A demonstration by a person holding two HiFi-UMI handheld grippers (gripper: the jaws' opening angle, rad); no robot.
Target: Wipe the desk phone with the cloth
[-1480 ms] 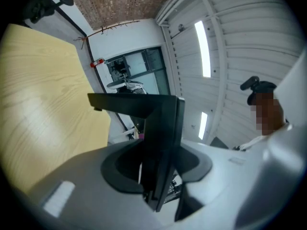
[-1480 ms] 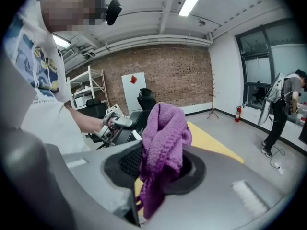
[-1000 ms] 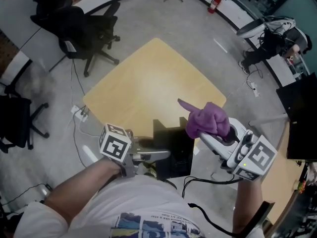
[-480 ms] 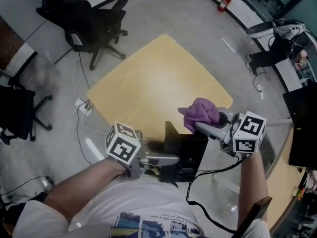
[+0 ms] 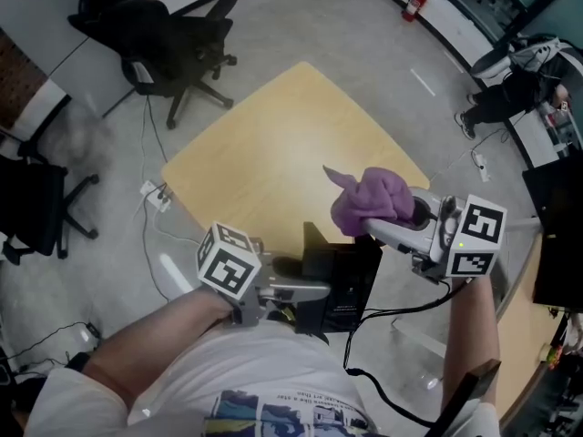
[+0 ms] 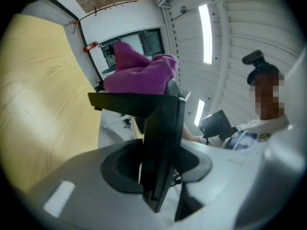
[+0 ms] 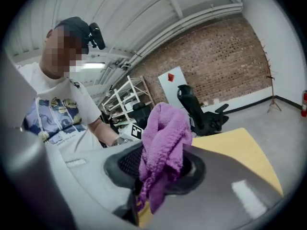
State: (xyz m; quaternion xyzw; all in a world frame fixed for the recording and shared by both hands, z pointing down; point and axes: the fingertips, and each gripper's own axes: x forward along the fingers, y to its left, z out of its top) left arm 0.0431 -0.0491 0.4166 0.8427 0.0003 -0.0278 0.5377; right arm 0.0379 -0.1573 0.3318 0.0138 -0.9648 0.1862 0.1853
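The black desk phone (image 5: 339, 282) stands at the near edge of the yellow table (image 5: 273, 153). My left gripper (image 5: 305, 290) is shut on it from the left. In the left gripper view, a thin black edge of the phone (image 6: 163, 128) sits clamped between the jaws of the left gripper (image 6: 153, 176). The purple cloth (image 5: 368, 203) is bunched up, and my right gripper (image 5: 383, 228) is shut on it just above the phone's far top edge. The cloth (image 6: 139, 75) shows over the phone's top. In the right gripper view, the cloth (image 7: 164, 143) fills the right gripper (image 7: 160, 176).
A black cable (image 5: 383, 321) runs from the phone toward my body. Black office chairs (image 5: 159, 44) stand on the grey floor beyond the table's left corner, with another chair (image 5: 32, 208) at the far left. A power strip (image 5: 150, 192) lies by the table's left edge.
The right gripper with the cloth has shifted slightly up and left over the phone's top edge, and its marker cube has turned. The left gripper still holds the phone in place.
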